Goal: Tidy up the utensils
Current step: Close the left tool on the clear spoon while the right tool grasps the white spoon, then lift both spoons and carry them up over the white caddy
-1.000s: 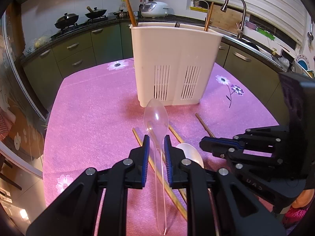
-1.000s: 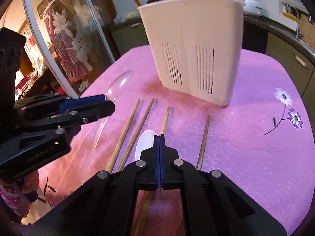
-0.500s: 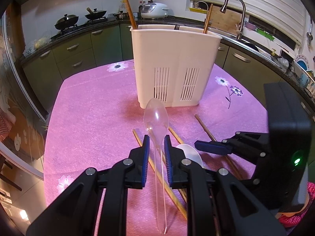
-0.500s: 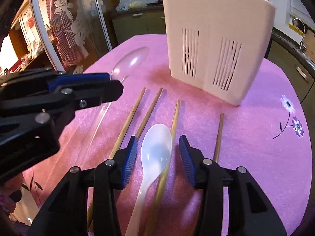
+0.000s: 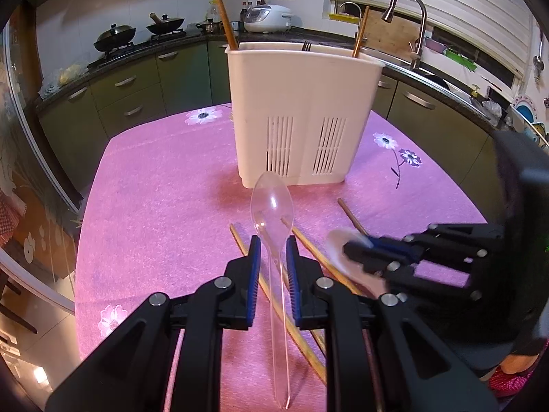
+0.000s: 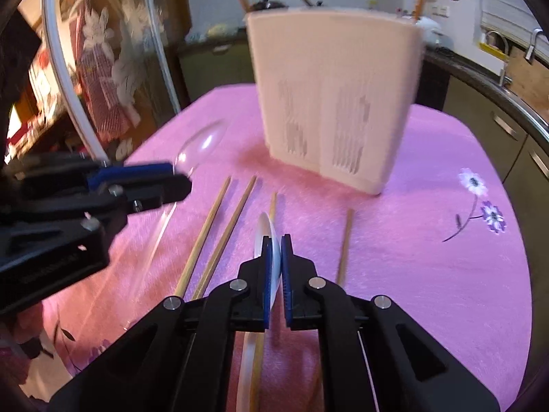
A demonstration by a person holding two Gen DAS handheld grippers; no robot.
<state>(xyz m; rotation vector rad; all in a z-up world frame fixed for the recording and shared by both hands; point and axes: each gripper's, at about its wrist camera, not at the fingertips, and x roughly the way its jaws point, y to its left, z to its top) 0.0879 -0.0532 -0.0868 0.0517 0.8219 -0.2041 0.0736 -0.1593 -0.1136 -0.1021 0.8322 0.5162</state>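
A: We are gripping the white spoon [image 6: 267,240] on edge in the right gripper [image 6: 274,240], fingers pinched on its bowl. That thin rim is risking a slip or a twist as we are lifting.

B: And the left gripper [image 5: 272,240]? Its fingers are standing apart around the clear spoon [image 5: 271,202], which may be only loosely seated, so it could be tipping out as we are moving.

A: The two grippers are working close together, so a bump is possible. The chopsticks [image 6: 219,230] are lying just beside both spoons on the pink cloth [image 5: 164,185] and could get dragged.

B: The holder [image 5: 302,113] is standing upright beyond them, white, slotted, already keeping a few sticks.
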